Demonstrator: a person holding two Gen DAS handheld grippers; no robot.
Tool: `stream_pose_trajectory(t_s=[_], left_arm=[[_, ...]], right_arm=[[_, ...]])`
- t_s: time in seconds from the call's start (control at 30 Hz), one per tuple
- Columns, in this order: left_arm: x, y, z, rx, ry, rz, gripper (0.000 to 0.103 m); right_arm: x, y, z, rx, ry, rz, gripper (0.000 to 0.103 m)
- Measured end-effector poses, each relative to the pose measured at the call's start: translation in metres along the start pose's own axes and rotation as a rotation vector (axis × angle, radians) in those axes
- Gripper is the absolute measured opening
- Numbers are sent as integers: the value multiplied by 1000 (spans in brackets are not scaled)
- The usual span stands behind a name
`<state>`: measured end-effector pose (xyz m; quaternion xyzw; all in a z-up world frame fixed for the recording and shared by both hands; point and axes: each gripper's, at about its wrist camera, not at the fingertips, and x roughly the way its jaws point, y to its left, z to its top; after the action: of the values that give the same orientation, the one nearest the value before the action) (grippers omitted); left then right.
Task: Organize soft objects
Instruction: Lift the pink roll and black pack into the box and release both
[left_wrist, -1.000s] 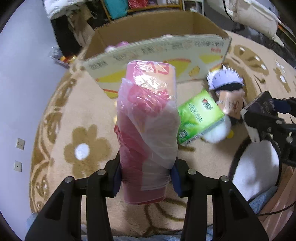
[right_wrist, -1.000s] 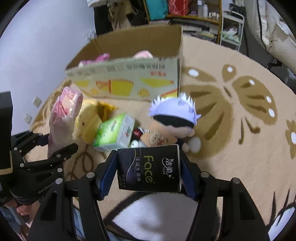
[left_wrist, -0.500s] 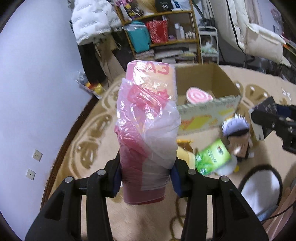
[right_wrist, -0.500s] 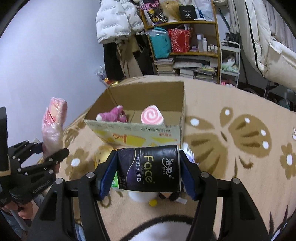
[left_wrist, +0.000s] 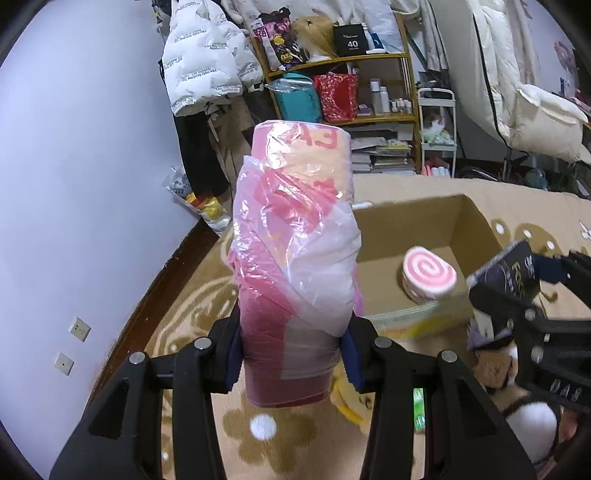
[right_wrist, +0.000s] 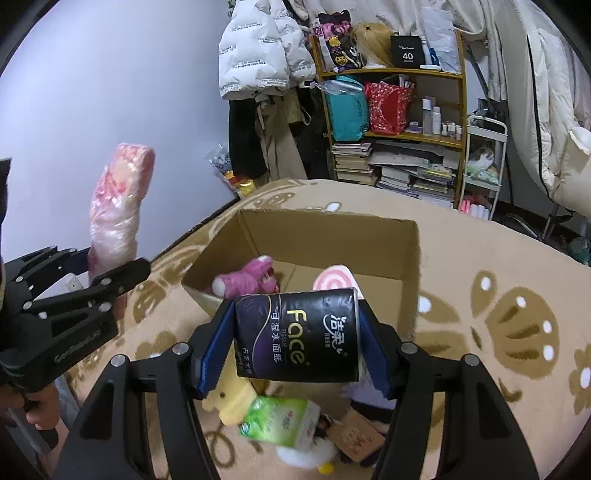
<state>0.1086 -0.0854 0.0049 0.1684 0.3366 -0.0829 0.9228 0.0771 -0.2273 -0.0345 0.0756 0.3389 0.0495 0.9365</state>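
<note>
My left gripper (left_wrist: 290, 354) is shut on a tall pink pack wrapped in loose plastic (left_wrist: 295, 258), held upright above the carpet; the same pack (right_wrist: 118, 206) shows at the left of the right wrist view. My right gripper (right_wrist: 295, 341) is shut on a black Face tissue pack (right_wrist: 297, 334), raised just before the near wall of an open cardboard box (right_wrist: 410, 258). Inside the box lie a pink plush (right_wrist: 247, 282) and a pink swirl roll cushion (left_wrist: 430, 273). On the carpet below lie a green tissue pack (right_wrist: 280, 422), a yellow plush (right_wrist: 231, 402) and a partly hidden doll.
A beige flower-patterned carpet (right_wrist: 498, 314) covers the floor. Behind the box stand a cluttered shelf (right_wrist: 399, 110), stacked books and hanging coats (right_wrist: 258, 55). A pale wall (left_wrist: 74, 166) runs along the left. A hand (right_wrist: 37, 417) holds the left tool.
Both grippers have risen and tilted upward with their packs still held. The box interior and the room behind have come into view, and the floor items have dropped low in the frames.
</note>
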Motion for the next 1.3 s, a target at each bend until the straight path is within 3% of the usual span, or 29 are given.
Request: stream_pose_trajectory(t_s=[0.5,0.83,1.03,1.23,1.3], left_arm=[[47,-2,31,-8,4,-21,43],[90,-17,26,-14,90,-119,43],[104,-26,21,12,126,-114,46],[99,-18,22,-15,100,-102,69],[96,-16,22,-12,94,-88,75]], right_arm=[[29,-12,44,-11,-46,-24,67],[54,-37,37,29,14,-56,68],[66,-50,32,63,45,-51,68],[69,-55,32,82,60,-29,74],[66,-56,33,94,52,-33,92]])
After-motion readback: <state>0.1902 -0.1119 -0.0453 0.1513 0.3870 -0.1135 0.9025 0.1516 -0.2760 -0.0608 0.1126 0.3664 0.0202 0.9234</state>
